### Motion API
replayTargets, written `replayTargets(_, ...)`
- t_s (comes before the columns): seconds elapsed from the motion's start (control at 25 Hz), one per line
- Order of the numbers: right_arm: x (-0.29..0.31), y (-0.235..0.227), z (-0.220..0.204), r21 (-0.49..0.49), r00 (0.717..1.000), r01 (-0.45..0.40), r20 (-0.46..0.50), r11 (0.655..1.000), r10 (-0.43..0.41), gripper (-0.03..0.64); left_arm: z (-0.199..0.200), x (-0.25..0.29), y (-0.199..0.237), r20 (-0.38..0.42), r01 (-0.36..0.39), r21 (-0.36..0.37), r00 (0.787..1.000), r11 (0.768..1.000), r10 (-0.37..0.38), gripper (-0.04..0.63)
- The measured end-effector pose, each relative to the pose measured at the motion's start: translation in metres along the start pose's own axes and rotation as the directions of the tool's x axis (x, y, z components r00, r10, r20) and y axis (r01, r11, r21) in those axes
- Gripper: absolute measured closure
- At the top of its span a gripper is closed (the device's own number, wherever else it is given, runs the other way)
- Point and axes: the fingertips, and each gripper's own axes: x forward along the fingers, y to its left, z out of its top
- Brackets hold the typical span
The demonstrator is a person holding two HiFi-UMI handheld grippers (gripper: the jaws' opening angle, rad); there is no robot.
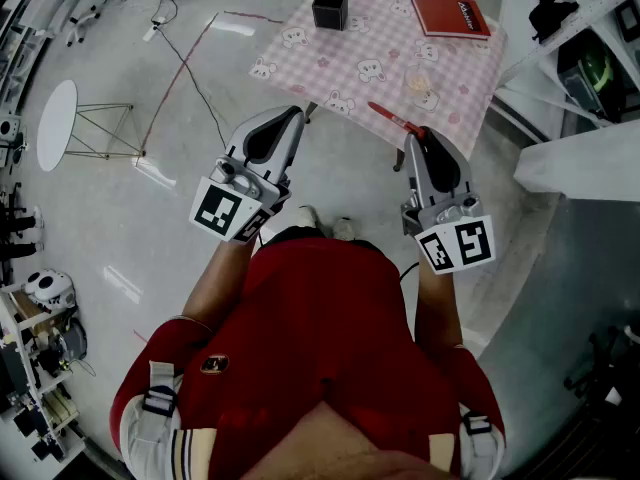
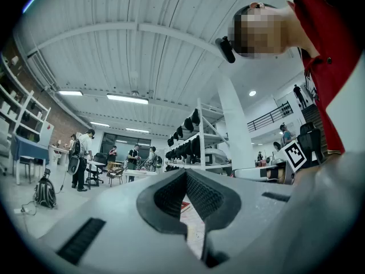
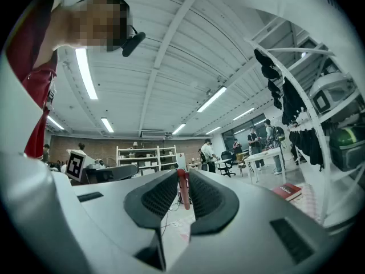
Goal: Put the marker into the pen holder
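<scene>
1. The slim red marker (image 1: 392, 118) is pinched at one end by the right gripper (image 1: 415, 136). The rest of it pokes out past the jaw tips, near the front edge of the worktop. The right gripper view shows the marker (image 3: 182, 190) standing between the ribbed pads.
2. It looks light, stiff and smooth-barrelled. Held by its end it may pivot or slip, so a hold nearer mid-barrel would likely be steadier.
3. The right gripper (image 3: 181, 176) is clenched on the marker.
4. The left gripper (image 1: 296, 114) hangs beside it, jaw tips together on nothing.
5. The black square pen holder (image 1: 329, 8) stands upright at the far side of the pink checked worktop (image 1: 330, 63), well apart from the marker.
6. A red book (image 1: 451, 16) lies at the far right corner.
</scene>
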Motion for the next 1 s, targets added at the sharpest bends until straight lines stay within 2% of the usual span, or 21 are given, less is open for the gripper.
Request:
replayTargets(0.44,0.049,0.025,0.009,0.022,0.999,0.009,0.051,1.000,-0.011,0.555,0.008,-0.025,0.054,0.033,-0.004,-0.019,0.999,1.000,0.005,0.589)
replayTargets(1.0,0.113,0.059,-0.006,-0.014,0.995,0.090,0.053,0.996,-0.089,0.555,0.011,-0.039,0.133,0.091,0.071,-0.005,0.993,0.997,-0.071,0.589)
